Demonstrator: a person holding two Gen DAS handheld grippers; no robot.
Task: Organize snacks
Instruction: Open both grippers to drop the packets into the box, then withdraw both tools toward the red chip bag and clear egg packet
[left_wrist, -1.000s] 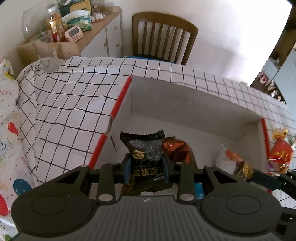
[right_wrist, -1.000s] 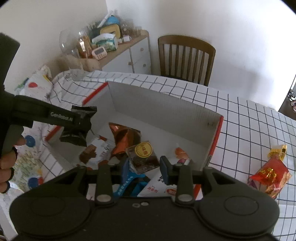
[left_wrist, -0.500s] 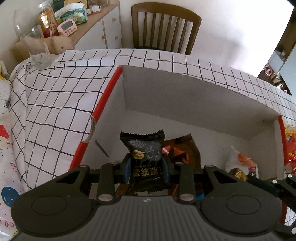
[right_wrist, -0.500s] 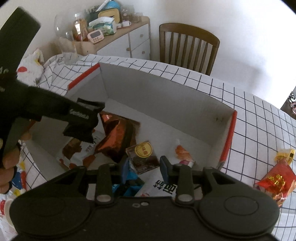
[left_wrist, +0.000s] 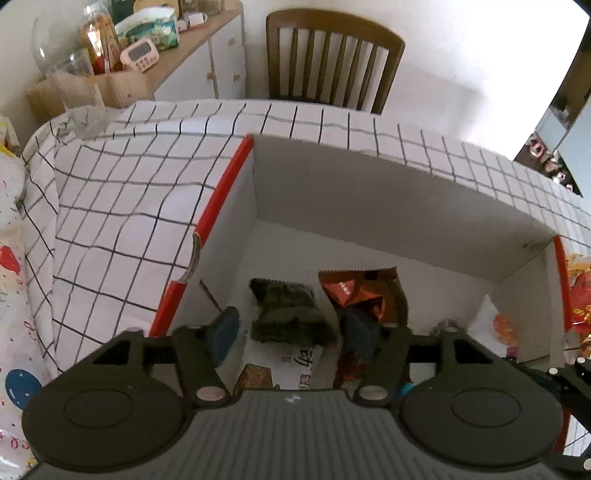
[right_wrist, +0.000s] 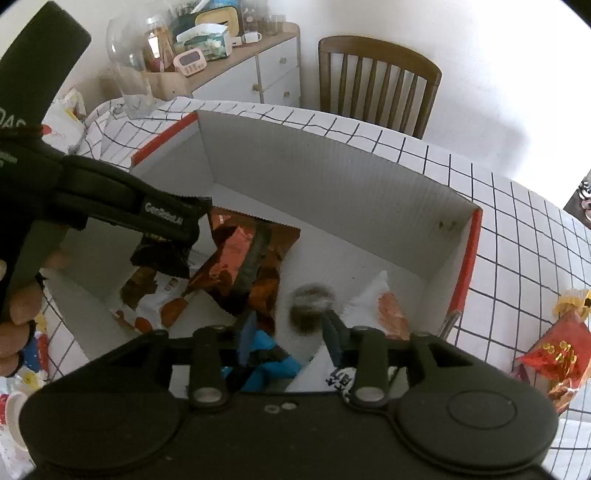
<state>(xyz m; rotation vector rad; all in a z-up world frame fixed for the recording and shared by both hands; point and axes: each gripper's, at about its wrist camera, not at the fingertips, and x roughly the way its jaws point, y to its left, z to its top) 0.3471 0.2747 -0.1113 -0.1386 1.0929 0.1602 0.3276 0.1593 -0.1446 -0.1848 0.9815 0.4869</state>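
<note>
A wooden slat-back chair stands at twelve o'clock against a plain white wall. At eleven o'clock a white sideboard with a wooden top carries jars and a pink timer. A black-grid white cloth covers the tabletop, brightly daylit.

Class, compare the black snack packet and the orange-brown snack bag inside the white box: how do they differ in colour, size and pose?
Colour: the black snack packet is dark and matte; the orange-brown snack bag is shiny copper-orange foil.
Size: the black snack packet looks smaller than the orange-brown snack bag.
Pose: the black snack packet sits nearer the red-edged left wall of the white box; the orange-brown snack bag lies crumpled to its right.
Shared: both are sealed wrappers with crimped ends, inside the box.
</note>
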